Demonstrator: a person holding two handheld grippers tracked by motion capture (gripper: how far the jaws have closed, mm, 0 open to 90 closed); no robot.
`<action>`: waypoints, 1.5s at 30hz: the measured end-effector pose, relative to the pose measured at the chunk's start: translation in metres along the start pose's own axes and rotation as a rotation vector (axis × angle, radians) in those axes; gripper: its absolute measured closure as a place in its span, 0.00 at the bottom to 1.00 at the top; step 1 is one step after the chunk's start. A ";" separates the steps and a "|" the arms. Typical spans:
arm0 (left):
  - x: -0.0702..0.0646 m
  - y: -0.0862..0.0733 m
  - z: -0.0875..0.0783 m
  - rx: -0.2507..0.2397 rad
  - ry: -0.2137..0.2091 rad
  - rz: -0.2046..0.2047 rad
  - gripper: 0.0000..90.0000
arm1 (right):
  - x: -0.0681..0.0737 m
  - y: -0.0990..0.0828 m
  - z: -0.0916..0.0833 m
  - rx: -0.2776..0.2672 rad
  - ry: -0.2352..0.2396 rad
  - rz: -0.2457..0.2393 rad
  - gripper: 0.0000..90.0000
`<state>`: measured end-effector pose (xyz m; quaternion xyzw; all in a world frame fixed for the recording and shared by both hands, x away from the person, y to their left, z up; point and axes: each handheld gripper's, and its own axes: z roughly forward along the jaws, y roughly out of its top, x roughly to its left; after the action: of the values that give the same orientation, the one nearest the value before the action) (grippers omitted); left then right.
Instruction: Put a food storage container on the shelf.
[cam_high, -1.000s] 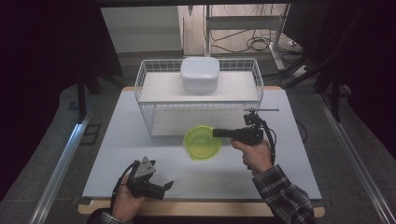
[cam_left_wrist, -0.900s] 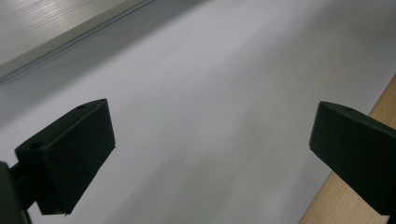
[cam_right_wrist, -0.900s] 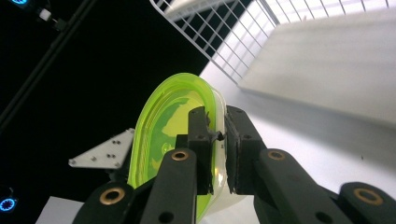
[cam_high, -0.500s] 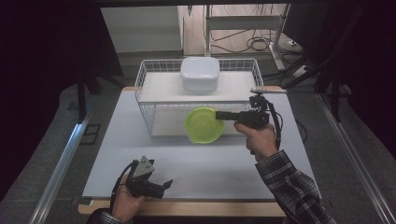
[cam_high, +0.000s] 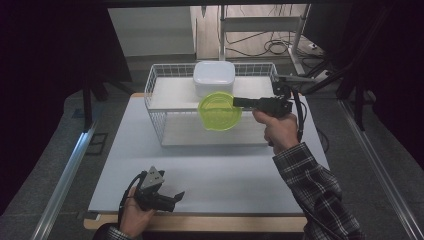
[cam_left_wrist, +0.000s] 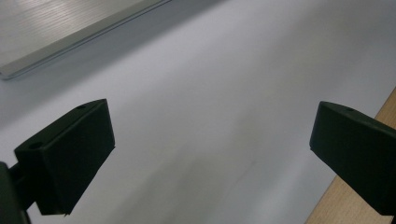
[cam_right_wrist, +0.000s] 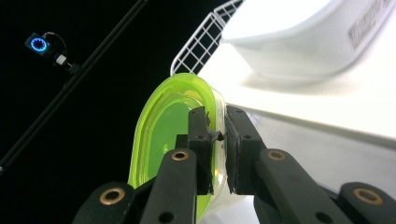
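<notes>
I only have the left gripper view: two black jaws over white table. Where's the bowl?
Observer: The green bowl is off the table, held up in front of the white wire rack by the right gripper.
Operator: Is the grip solid?
Observer: In the right gripper view the jaws are clamped on the bowl's rim, one pad inside the wall and one outside.
Operator: Anything already on the rack?
Observer: A white lidded container sits on the rack's top shelf, just behind the bowl.
Operator: And my left gripper?
Observer: The left gripper lies low near the table's front edge, jaws open, nothing between them.
</notes>
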<state>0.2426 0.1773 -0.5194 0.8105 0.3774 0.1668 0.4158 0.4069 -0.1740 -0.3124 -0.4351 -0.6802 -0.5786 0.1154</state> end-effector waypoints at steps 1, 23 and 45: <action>0.000 0.000 0.000 0.000 0.000 0.000 0.00 | 0.001 0.002 0.000 -0.003 -0.002 0.000 0.91; 0.000 0.000 0.000 -0.002 -0.015 -0.001 0.00 | 0.020 0.062 0.009 -0.110 -0.067 -0.006 0.91; -0.002 0.000 0.002 0.004 -0.046 0.011 0.00 | 0.012 0.098 0.044 -0.205 -0.221 0.020 0.91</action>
<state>0.2429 0.1747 -0.5205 0.8170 0.3636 0.1498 0.4217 0.4867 -0.1344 -0.2505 -0.5123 -0.6218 -0.5924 0.0006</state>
